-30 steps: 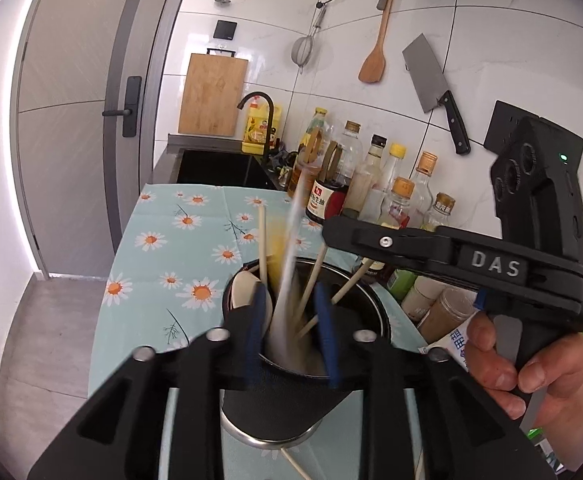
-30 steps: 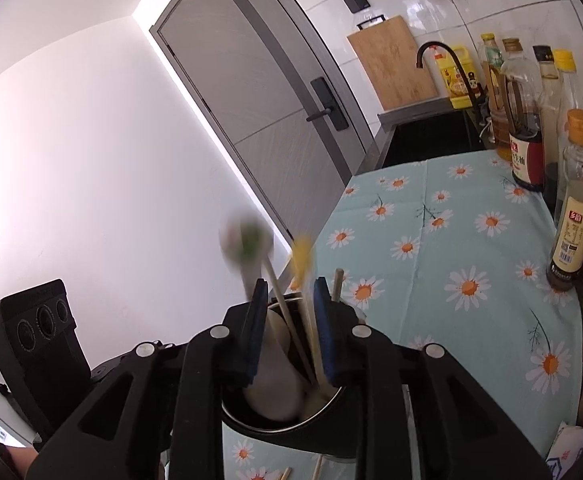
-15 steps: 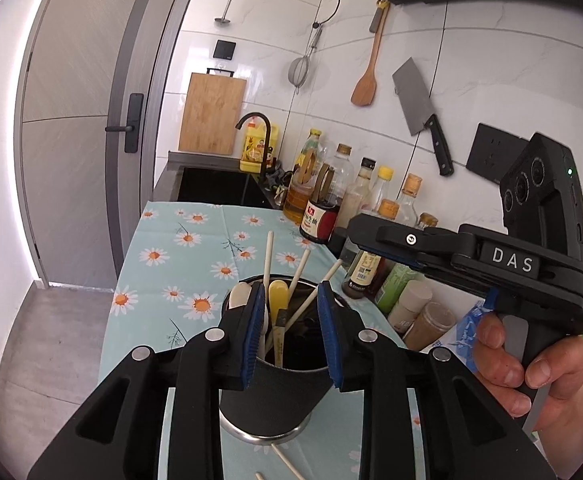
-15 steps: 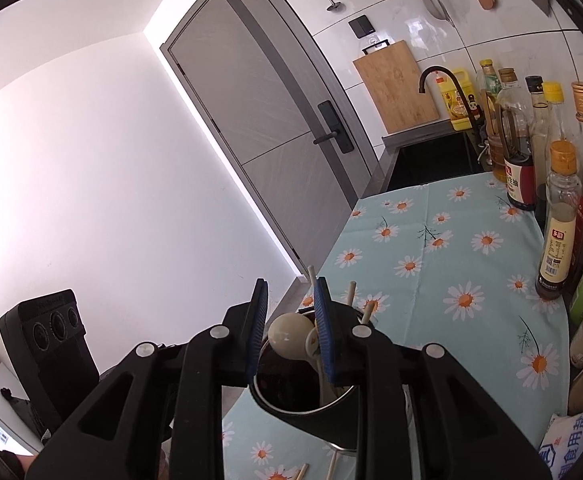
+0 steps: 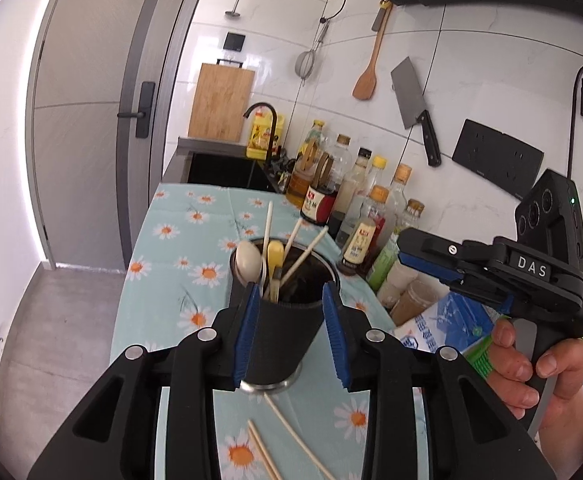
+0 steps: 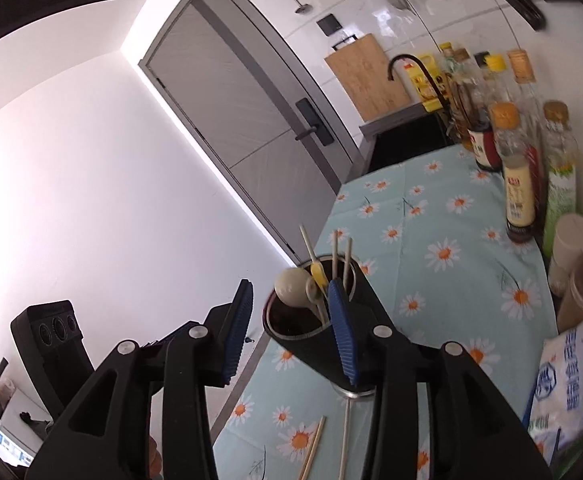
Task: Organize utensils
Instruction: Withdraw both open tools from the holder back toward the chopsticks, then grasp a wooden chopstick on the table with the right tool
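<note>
Seen from the left wrist, the left gripper [image 5: 291, 330] was spread wide around the black utensil holder [image 5: 281, 334], its blue pads [image 5: 247, 328] flanking the cup's sides; whether they actually pressed the wall could not be told. The holder stood upright on the daisy-print tablecloth [image 5: 179, 240] and held a white spoon [image 5: 249, 262], a yellow spoon [image 5: 275, 256] and several chopsticks [image 5: 303, 254] leaning out of its mouth. More loose chopsticks [image 5: 287, 436] lay flat on the cloth just in front of the holder's steel base. To the right the right gripper [image 5: 423, 258] hung in the air above a blue packet [image 5: 443, 324], held by the person's right hand [image 5: 539, 364]; from this side its fingers lay in line, so its opening could not be judged here. A row of sauce bottles [image 5: 355, 204] stood along the tiled wall, with a cleaver [image 5: 413, 106] and a wooden spatula [image 5: 367, 76] hanging above. From the right wrist, the right gripper [image 6: 291, 332] stood clearly open and held nothing; its right pad [image 6: 341, 332] crossed in front of the utensil holder [image 6: 311, 344], while the left one was off the counter's edge. The white spoon [image 6: 291, 286] and the chopsticks [image 6: 337, 252] showed above the rim, and the loose chopsticks [image 6: 343, 436] lay on the tablecloth [image 6: 431, 216] below.
</note>
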Available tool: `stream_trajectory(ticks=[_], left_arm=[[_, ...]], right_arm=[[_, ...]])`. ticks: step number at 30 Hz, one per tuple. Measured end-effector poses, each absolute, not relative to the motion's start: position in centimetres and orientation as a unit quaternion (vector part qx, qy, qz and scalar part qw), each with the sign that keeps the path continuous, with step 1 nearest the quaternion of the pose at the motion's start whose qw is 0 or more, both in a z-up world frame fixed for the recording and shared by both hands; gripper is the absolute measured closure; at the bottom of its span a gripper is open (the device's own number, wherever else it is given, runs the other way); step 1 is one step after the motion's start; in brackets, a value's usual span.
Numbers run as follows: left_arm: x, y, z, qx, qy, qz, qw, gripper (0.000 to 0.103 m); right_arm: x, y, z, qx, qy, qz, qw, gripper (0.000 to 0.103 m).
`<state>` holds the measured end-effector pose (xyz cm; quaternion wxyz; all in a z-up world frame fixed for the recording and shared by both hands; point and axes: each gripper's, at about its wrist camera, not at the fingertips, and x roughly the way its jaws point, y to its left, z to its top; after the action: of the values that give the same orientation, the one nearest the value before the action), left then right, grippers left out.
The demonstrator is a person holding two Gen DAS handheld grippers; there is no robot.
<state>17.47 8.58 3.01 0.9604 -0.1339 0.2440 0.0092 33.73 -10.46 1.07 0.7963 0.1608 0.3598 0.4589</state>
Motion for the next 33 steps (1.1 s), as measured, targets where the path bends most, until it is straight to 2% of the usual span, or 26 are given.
stream_trajectory(ticks=[4, 9, 21, 27, 30, 33], left_arm=[[16.5, 8.6, 2.3, -0.149, 0.262, 0.005, 0.954, 0.071], [15.5, 9.0, 0.9, -0.159, 0.286, -0.004, 0.945, 0.071], [12.8, 11.3, -1.9, -0.204, 0.323, -0.043, 0.923, 0.071], [11.9, 12.0, -3.9, -0.225, 0.340, -0.063, 0.911, 0.071], [11.5, 12.3, -4.9, -0.239, 0.349, -0.070, 0.903, 0.071], [10.9, 12.5, -6.0, -0.248, 0.357, -0.072, 0.898, 0.071]], right_arm=[[33.1, -10.8, -0.8, 0.165, 0.421, 0.446, 0.773, 0.052], [31.8, -11.0, -3.2, 0.171, 0.481, 0.422, 0.749, 0.052], [29.1, -12.9, -6.4, 0.202, 0.556, 0.297, 0.749, 0.052], [28.2, -12.9, -8.3, 0.176, 0.598, 0.241, 0.744, 0.052], [27.9, -12.9, -9.6, 0.166, 0.628, 0.211, 0.730, 0.052], [27.8, -13.1, -12.6, 0.175, 0.692, 0.164, 0.681, 0.053]])
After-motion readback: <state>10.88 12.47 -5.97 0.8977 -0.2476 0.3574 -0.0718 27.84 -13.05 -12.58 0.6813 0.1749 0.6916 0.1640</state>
